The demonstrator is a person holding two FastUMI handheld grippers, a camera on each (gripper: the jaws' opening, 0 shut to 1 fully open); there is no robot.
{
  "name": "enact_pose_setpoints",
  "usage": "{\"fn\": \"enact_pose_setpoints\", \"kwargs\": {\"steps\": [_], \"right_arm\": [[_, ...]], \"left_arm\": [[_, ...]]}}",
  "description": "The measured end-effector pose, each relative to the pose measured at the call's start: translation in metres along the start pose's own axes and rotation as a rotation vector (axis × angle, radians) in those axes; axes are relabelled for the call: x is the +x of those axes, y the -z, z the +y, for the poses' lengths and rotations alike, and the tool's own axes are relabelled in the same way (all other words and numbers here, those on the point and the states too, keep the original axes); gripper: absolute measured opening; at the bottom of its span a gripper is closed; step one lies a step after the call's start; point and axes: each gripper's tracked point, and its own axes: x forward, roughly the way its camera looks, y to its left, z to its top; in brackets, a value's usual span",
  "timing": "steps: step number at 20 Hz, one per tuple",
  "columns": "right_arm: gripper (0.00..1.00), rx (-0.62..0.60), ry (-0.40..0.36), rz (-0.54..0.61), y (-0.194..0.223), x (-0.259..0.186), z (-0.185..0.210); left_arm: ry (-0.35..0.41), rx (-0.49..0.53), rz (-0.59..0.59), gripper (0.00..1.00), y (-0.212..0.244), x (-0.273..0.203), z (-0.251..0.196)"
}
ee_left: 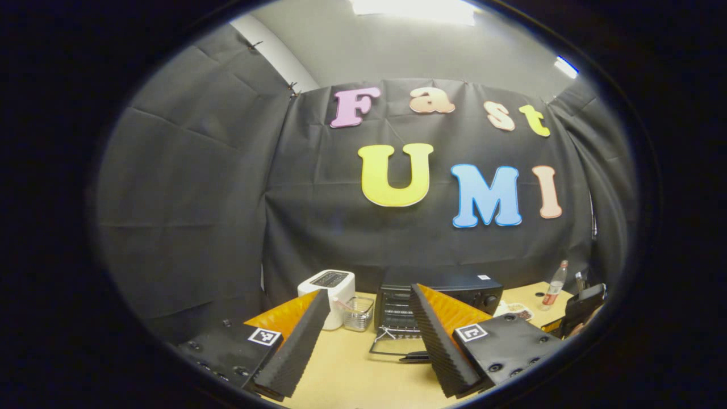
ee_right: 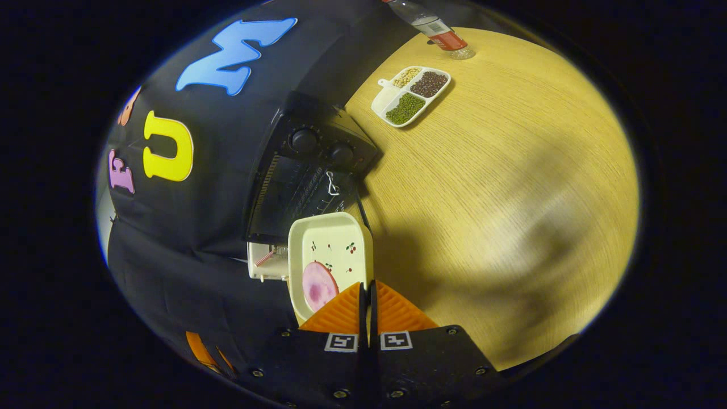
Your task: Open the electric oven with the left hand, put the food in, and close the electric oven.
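The left gripper point(ee_left: 369, 324) is held wide open and empty before the oven point(ee_left: 437, 298), whose door is lowered. The right gripper point(ee_right: 368, 295), jaws nearly closed, pinches the dish point(ee_right: 332, 244) rim; stiff, likely breakable, it is best kept level.

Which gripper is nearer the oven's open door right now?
Right. The right gripper holds the tray just before the open oven; the left gripper hangs open, back from the oven door.
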Motion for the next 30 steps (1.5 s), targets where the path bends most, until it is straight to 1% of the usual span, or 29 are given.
{"fn": "enact_pose_setpoints", "kwargs": {"steps": [1, 2, 4, 7, 8, 11, 16, 17, 24, 25, 27, 29, 30], "right_arm": [[0.01, 0.018, 0.003, -0.005, 0.001, 0.005, 0.005], [0.01, 0.041, -0.001, -0.01, 0.001, 0.011, 0.012], [0.01, 0.09, -0.012, -0.015, 0.003, 0.026, 0.023], [0.0, 0.151, -0.032, -0.031, 0.007, 0.043, 0.041], [0.01, 0.163, -0.033, -0.036, 0.008, 0.05, 0.046], [0.01, 0.198, -0.035, -0.062, 0.006, 0.067, 0.059], [0.01, 0.293, -0.045, -0.134, -0.013, 0.095, 0.08], [0.01, 0.307, -0.047, -0.146, -0.017, 0.1, 0.084], [0.01, 0.383, -0.048, -0.209, -0.038, 0.143, 0.108], [0.01, 0.392, -0.051, -0.216, -0.041, 0.147, 0.111], [0.01, 0.406, -0.065, -0.243, -0.049, 0.156, 0.118], [0.03, 0.419, -0.05, -0.255, -0.056, 0.164, 0.118], [0.03, 0.427, -0.05, -0.259, -0.06, 0.169, 0.118]], "left_arm": [[-0.001, 0.001, 0.001, 0.95, 0.001, 0.005, 0.004], [-0.003, 0.002, 0.001, 0.9, 0.002, 0.009, 0.01], [-0.005, -0.001, 0.003, 1.0, 0.004, 0.019, 0.021], [-0.004, -0.003, 0.011, 1.0, 0.011, 0.032, 0.035], [-0.005, -0.003, 0.014, 0.95, 0.012, 0.036, 0.041], [-0.008, -0.001, 0.017, 0.95, 0.015, 0.047, 0.055], [-0.022, 0.007, 0.032, 0.96, 0.023, 0.059, 0.08], [-0.03, 0.008, 0.037, 1.0, 0.026, 0.061, 0.086], [-0.08, 0.017, 0.073, 1.0, 0.036, 0.066, 0.119], [-0.086, 0.019, 0.077, 0.96, 0.036, 0.066, 0.122], [-0.101, 0.026, 0.085, 0.96, 0.038, 0.065, 0.128], [-0.117, 0.033, 0.087, 0.96, 0.037, 0.064, 0.132], [-0.124, 0.038, 0.088, 0.93, 0.036, 0.062, 0.134]]}}
